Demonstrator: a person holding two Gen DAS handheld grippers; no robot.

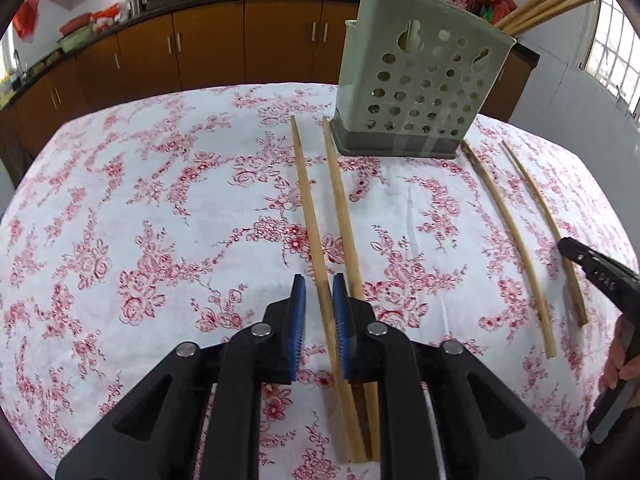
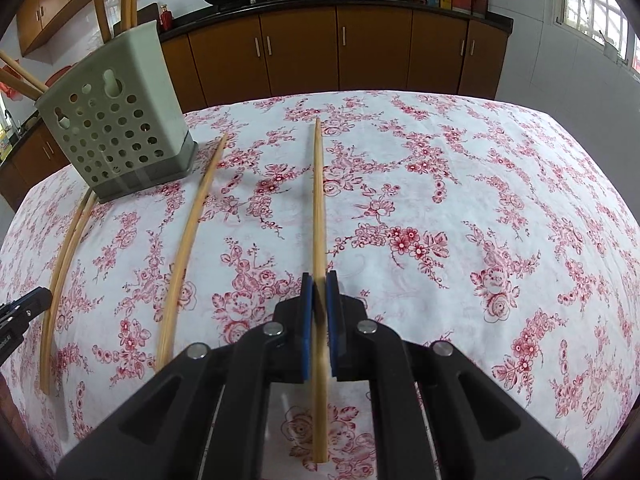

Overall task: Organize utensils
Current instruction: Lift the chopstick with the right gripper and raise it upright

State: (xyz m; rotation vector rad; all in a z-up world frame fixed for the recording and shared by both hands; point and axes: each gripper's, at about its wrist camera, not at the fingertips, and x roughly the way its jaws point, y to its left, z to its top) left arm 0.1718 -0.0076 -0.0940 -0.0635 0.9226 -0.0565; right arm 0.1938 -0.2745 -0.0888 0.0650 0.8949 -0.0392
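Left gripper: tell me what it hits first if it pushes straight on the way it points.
The left gripper, closed on one chopstick, points down at the floral tablecloth, so it would likely meet the cloth first. The holder stands farther along; depth is unclear.

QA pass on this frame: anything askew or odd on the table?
Nothing damaged or spilled. Four chopsticks lie loose on the floral cloth rather than in the holder. The holder's own chopsticks splay sideways.

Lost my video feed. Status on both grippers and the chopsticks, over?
Right gripper shut on one wooden chopstick. Left gripper closed around another. Two chopsticks loose on the floral cloth. Perforated grey holder upright, path unobstructed.
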